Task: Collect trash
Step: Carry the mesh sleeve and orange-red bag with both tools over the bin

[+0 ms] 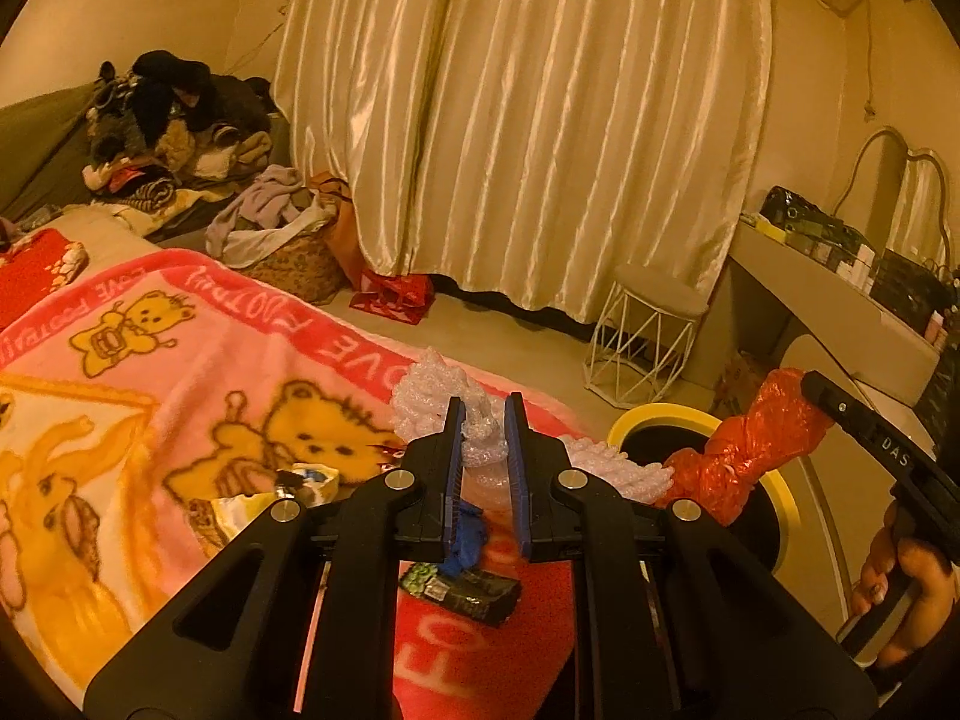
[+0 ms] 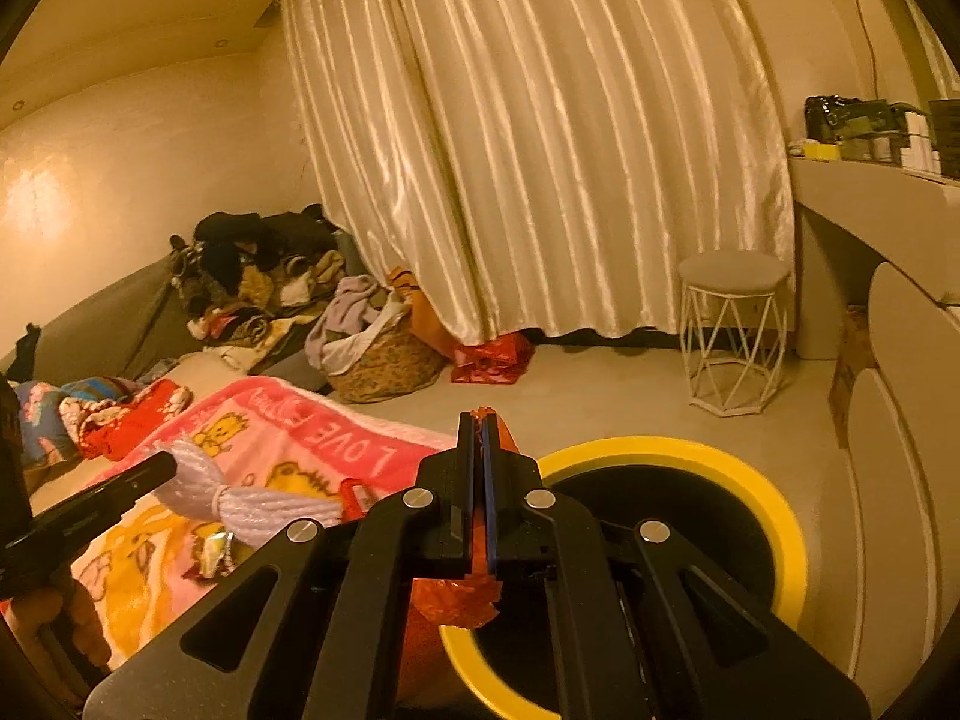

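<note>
The right gripper clamps a red bag above the yellow-rimmed bin beside the bed, likely ready to drop it in. The left gripper pinches bubble wrap, lifted off the blanket. Only the left view shows the dark packet and wrappers lying on the blanket; the right view shows the bin's dark inside.
</note>
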### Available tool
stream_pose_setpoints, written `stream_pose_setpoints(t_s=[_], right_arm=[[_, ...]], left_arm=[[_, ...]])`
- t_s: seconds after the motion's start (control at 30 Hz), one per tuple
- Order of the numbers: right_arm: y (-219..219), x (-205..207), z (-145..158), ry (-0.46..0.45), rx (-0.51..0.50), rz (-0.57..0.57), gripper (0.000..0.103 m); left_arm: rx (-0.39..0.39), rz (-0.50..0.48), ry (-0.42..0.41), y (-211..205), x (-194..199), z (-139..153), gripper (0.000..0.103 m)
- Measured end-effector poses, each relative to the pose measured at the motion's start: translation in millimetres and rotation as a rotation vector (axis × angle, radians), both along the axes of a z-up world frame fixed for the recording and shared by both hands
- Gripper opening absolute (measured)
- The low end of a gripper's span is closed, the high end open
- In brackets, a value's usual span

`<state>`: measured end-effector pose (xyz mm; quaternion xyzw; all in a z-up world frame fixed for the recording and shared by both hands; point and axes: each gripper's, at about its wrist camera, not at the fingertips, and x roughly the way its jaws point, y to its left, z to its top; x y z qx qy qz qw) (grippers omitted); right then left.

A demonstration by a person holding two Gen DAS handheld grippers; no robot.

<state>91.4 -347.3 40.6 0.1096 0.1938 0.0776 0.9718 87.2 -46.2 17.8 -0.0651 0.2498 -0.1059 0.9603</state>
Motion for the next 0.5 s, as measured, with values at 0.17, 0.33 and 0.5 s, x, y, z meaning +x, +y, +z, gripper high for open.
stream_pose_setpoints(t_s=[0.17,0.33,0.5], right_arm=[[-10.7,1.5,-4.4,0.005,-0.004,-0.032,0.003],[-19.5,1.3,-7.4,0.010,-0.010,-0.074,0.003],[-26.2,2.1,-9.6,0.010,-0.023,-0.106,0.003]], left_arm=[[0.017,-0.028,-0.003,-14.3,1.1,-0.5,0.009],[0.036,-0.055,-0.008,-28.3,4.4,-0.4,0.009],[0.053,-0.080,-0.008,-41.5,6.8,-2.1,0.009]])
